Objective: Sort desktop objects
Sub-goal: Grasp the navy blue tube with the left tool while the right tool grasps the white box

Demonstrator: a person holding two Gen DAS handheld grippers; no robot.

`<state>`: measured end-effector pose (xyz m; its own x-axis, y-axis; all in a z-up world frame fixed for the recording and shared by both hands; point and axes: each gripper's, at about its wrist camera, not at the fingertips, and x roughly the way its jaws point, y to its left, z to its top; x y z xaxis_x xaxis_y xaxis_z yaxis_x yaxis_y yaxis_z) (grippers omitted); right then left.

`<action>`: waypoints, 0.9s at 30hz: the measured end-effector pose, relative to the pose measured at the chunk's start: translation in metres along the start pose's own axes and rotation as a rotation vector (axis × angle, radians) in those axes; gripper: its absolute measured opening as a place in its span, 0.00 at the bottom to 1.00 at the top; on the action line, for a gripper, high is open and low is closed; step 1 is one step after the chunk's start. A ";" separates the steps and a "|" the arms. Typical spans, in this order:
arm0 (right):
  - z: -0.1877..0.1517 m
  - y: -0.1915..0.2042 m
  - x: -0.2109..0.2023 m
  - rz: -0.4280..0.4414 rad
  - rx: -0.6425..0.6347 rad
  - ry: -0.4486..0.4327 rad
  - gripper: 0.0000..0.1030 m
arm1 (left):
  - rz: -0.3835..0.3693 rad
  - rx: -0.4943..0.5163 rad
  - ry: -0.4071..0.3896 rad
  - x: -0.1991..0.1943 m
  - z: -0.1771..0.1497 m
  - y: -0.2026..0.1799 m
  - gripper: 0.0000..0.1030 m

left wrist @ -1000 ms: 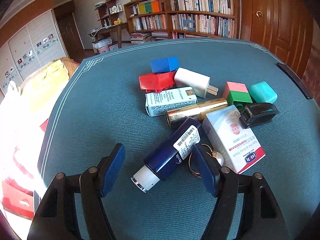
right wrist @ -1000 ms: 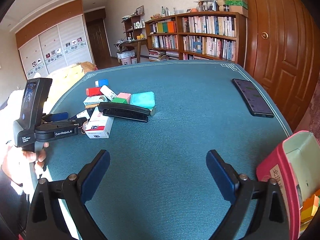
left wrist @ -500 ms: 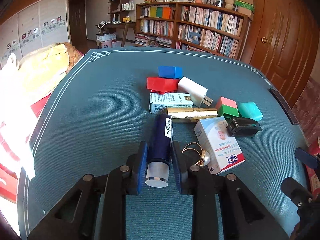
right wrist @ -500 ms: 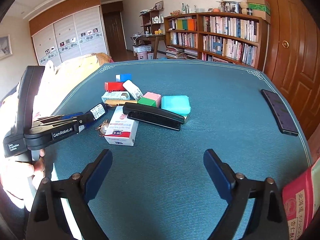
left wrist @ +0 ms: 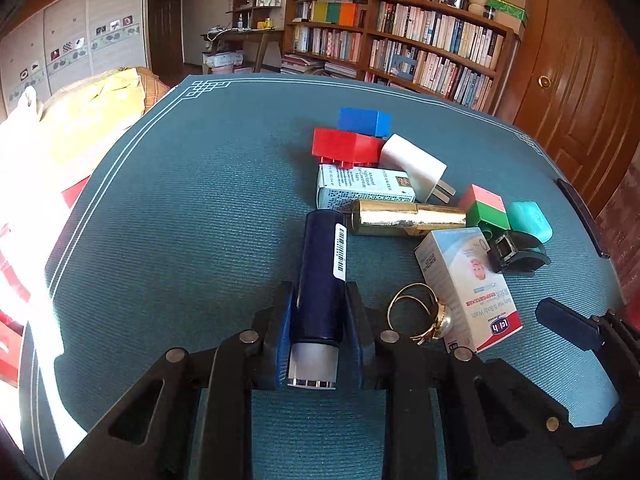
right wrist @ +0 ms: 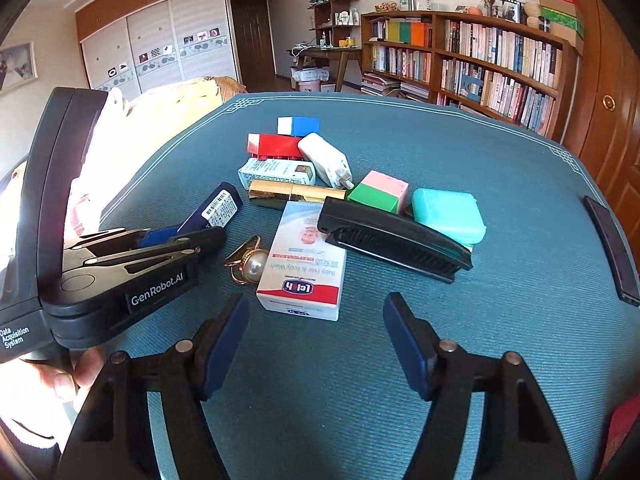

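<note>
My left gripper (left wrist: pixel 320 316) is shut on a dark blue tube (left wrist: pixel 322 268) with a barcode label and a frosted cap, near the table's left part; it also shows in the right wrist view (right wrist: pixel 218 210). My right gripper (right wrist: pixel 316 336) is open and empty, just in front of a white baby-wash box (right wrist: pixel 304 264). Beside the box lie a gold pearl ring (right wrist: pixel 248 260), a gold tube (left wrist: pixel 408 218), a black stapler (right wrist: pixel 392 240), a teal case (right wrist: pixel 448 212) and a pink-green block (right wrist: pixel 380 192).
Behind lie a red block (left wrist: pixel 346 146), a blue block (left wrist: pixel 364 120), a white charger (left wrist: pixel 416 168) and a small white carton (left wrist: pixel 364 188). A dark phone (right wrist: pixel 610 248) lies at the green table's (right wrist: pixel 520 168) right edge. A bookshelf stands beyond.
My left gripper closed on the dark blue tube and turned it to point away from me. My right gripper moved forward and left, close to the baby-wash box.
</note>
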<state>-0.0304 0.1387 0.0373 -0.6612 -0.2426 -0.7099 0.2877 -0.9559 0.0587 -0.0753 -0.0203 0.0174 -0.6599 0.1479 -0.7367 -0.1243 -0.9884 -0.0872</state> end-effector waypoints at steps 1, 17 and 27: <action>0.000 0.002 0.003 -0.007 -0.004 0.002 0.72 | -0.002 0.000 0.003 0.000 0.001 0.000 0.26; 0.004 0.005 0.026 -0.078 0.003 0.035 0.59 | -0.037 -0.110 -0.028 -0.018 0.001 0.022 0.23; 0.016 0.008 0.037 -0.062 -0.014 0.036 0.49 | -0.019 -0.104 -0.027 -0.015 0.001 0.022 0.23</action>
<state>-0.0639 0.1196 0.0230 -0.6526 -0.1766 -0.7368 0.2567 -0.9665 0.0043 -0.0687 -0.0446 0.0266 -0.6783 0.1658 -0.7158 -0.0603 -0.9835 -0.1707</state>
